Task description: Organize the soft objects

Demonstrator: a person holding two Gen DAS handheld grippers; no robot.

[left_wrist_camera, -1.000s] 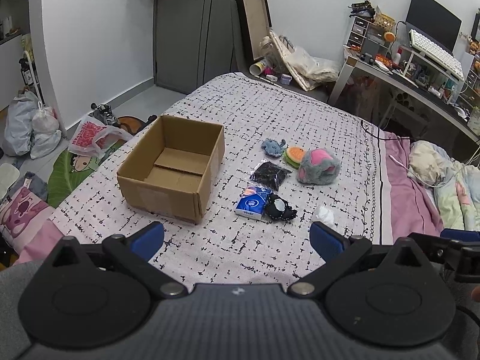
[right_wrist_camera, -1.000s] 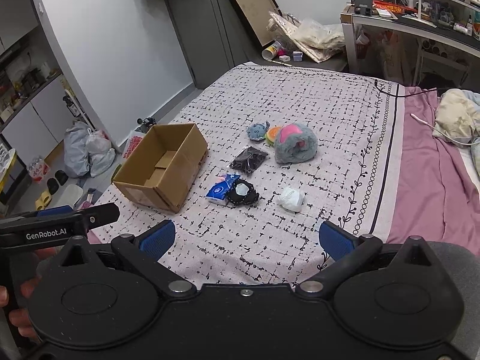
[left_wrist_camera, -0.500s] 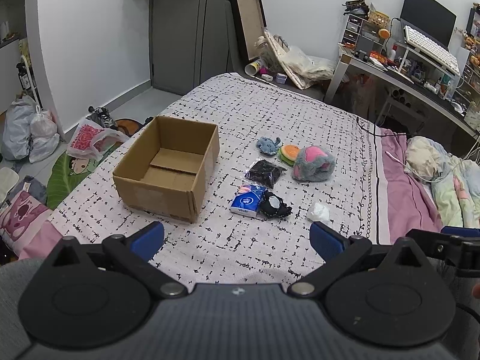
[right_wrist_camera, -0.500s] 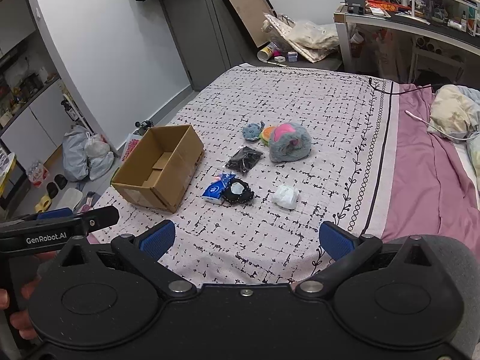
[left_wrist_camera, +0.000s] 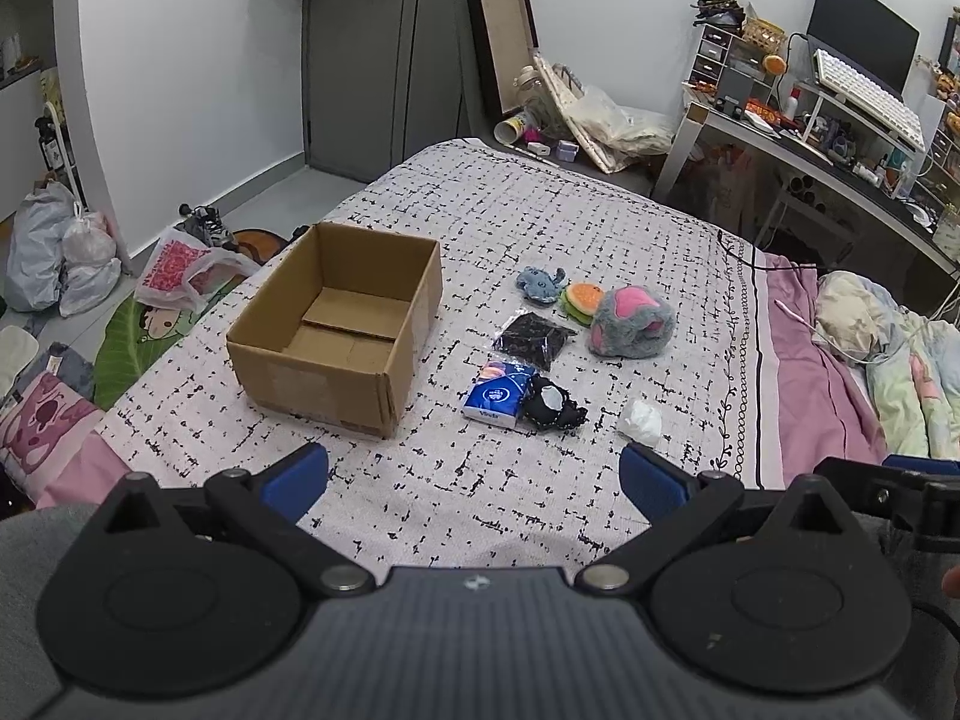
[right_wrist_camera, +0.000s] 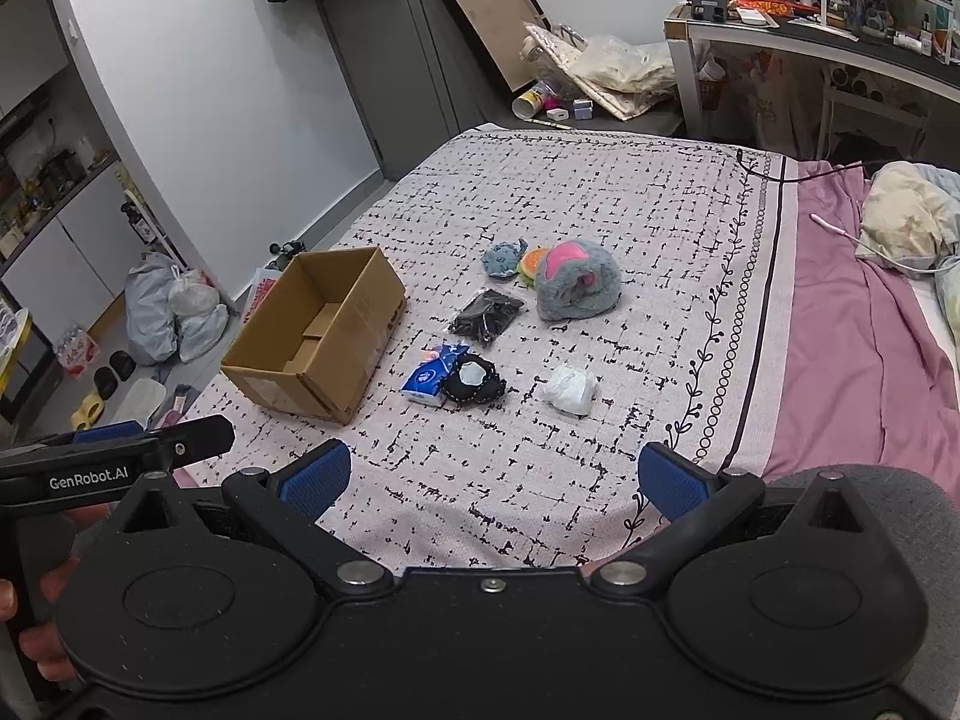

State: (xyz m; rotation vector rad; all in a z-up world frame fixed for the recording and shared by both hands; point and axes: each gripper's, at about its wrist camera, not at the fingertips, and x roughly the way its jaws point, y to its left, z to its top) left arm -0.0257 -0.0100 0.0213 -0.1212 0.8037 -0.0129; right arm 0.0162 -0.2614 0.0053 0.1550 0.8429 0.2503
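Observation:
An empty cardboard box [left_wrist_camera: 336, 324] [right_wrist_camera: 318, 336] sits on the patterned bed cover. To its right lie a blue plush [left_wrist_camera: 540, 285], a burger plush [left_wrist_camera: 581, 300], a grey and pink fluffy toy [left_wrist_camera: 630, 321] [right_wrist_camera: 576, 282], a black packet [left_wrist_camera: 531, 339], a blue tissue pack [left_wrist_camera: 495, 399] [right_wrist_camera: 429, 378], a black soft item [left_wrist_camera: 549, 408] and a white wad [left_wrist_camera: 642, 420] [right_wrist_camera: 570, 390]. My left gripper [left_wrist_camera: 474, 480] and right gripper [right_wrist_camera: 489, 474] are both open, held well short of the objects with nothing between their fingers.
The bed cover [left_wrist_camera: 540, 210] ends at a pink sheet [right_wrist_camera: 870, 330] on the right, with bedding [left_wrist_camera: 900, 348] beyond. Bags [left_wrist_camera: 54, 252] lie on the floor at left. A desk [left_wrist_camera: 810, 144] with a keyboard and monitor stands at the back right.
Both grippers have drawn back and risen a little, so the box and soft objects look slightly farther away. Nothing on the bed has moved.

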